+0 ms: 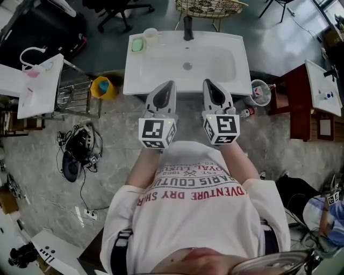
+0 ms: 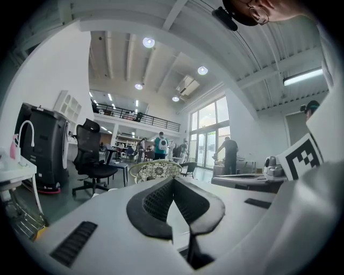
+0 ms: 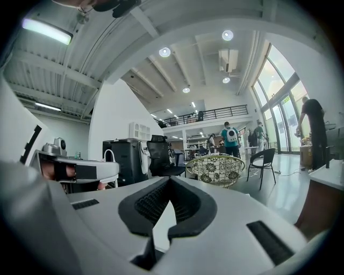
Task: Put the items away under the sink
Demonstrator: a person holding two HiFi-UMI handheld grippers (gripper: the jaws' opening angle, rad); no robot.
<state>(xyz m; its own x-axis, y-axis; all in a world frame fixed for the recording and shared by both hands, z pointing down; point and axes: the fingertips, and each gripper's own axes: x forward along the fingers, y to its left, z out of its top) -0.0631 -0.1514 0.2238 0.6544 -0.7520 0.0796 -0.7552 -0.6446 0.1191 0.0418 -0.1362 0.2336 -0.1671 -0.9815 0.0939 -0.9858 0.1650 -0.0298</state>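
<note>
The white sink (image 1: 161, 67) stands on the floor straight ahead in the head view, seen from above. My left gripper (image 1: 168, 84) and right gripper (image 1: 208, 83) hang side by side over its near rim, both shut with nothing between the jaws. In the left gripper view the left gripper (image 2: 173, 180) has its black pads pressed together; the right gripper (image 3: 169, 179) looks the same in its own view. On the floor left of the sink sits a yellow tub (image 1: 103, 87) with something blue in it. At the right stand a clear tub (image 1: 260, 92) of items and a small bottle (image 1: 246, 112).
A green soap dish (image 1: 138, 44), a pale cup (image 1: 151, 35) and a black tap (image 1: 187, 28) sit on the sink top. A wire rack (image 1: 72, 96) and a black cable tangle (image 1: 78, 150) lie left. A wicker chair (image 1: 209, 8) is behind; a dark red cabinet (image 1: 293, 102) is right.
</note>
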